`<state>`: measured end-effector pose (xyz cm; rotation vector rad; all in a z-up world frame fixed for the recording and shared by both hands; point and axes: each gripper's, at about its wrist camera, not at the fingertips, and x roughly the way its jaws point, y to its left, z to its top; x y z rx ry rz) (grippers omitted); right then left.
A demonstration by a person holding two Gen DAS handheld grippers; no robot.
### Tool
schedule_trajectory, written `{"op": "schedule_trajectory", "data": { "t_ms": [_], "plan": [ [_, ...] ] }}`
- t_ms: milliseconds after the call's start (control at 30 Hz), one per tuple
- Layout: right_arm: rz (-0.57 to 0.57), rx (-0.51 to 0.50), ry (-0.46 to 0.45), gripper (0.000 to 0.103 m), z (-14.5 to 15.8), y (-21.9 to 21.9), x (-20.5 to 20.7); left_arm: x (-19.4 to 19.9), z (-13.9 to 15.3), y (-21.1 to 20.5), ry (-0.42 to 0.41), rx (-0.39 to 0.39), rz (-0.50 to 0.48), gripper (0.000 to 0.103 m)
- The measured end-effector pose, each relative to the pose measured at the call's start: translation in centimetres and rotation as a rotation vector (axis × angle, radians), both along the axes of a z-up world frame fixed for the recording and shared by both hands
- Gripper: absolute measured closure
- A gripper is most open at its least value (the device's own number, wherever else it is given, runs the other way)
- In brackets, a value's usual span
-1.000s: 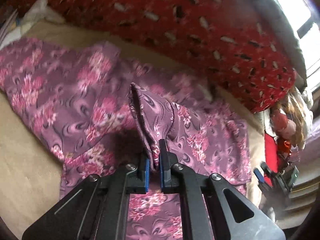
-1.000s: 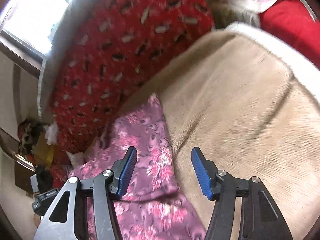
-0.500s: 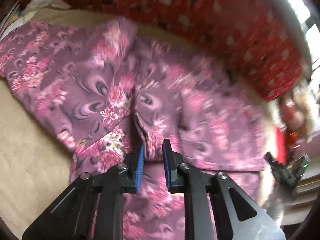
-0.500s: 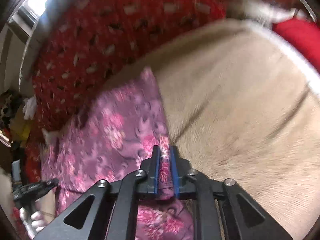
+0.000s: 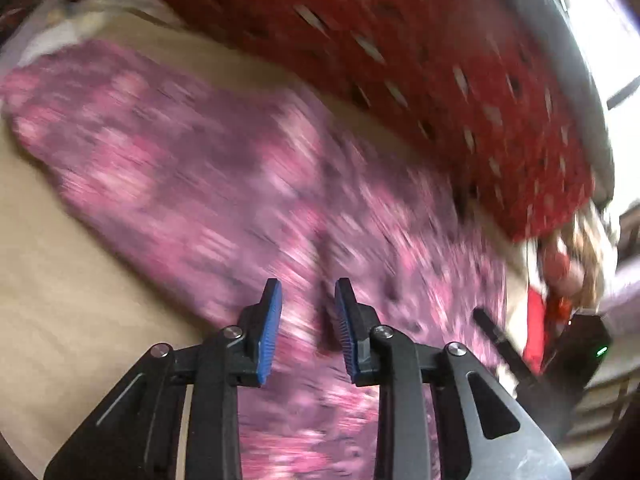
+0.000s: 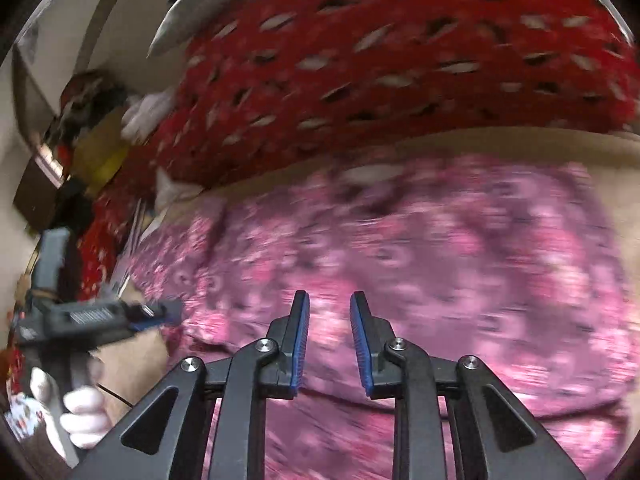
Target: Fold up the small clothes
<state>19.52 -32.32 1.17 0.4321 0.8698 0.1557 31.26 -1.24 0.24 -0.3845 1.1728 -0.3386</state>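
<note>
A purple garment with pink flowers (image 5: 240, 184) lies spread on a beige blanket (image 5: 60, 292); both views are motion-blurred. My left gripper (image 5: 308, 320) is open with nothing between its blue pads, just above the garment's middle. My right gripper (image 6: 329, 332) is open too, empty, above the garment (image 6: 440, 256). In the right wrist view the other gripper (image 6: 92, 316) shows at the left edge, held by a gloved hand (image 6: 80, 412). In the left wrist view the other gripper (image 5: 560, 344) shows at the right edge.
A red blanket with white and black marks (image 5: 420, 52) is bunched along the far side of the bed, also in the right wrist view (image 6: 400, 60). Clutter and a cardboard box (image 6: 96, 148) sit at the far left. A doll (image 5: 572, 256) lies at the right.
Both grippers have let go of the garment and opened. The folded-up sleeve the left gripper held has dropped onto the garment. The right view has swung left across the garment.
</note>
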Motion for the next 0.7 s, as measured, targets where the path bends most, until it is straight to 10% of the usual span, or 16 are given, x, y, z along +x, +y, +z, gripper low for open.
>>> {"op": "schedule_trajectory", "data": {
  "t_ms": [67,267,533,633,700],
  "plan": [
    [0.039,0.023,0.002,0.079,-0.6,2.1,1.3,1.1,0.5,4.4,-0.014,0.021,0.093,0.053],
    [0.141,-0.033,-0.019,0.070,-5.3,8.6,2.4,5.8,-1.7,18.6,0.087,-0.029,0.388,0.051],
    [0.146,-0.014,-0.052,0.067,-5.5,8.1,1.6,9.1,-5.9,21.4,0.170,-0.155,0.541,0.053],
    [0.148,-0.007,-0.055,0.067,-5.7,8.3,2.0,9.9,-5.3,20.9,0.144,-0.168,0.558,0.100],
    [0.148,0.003,-0.057,0.067,-5.5,8.1,1.8,10.0,-3.8,20.4,0.116,-0.148,0.538,0.101]
  ]
}}
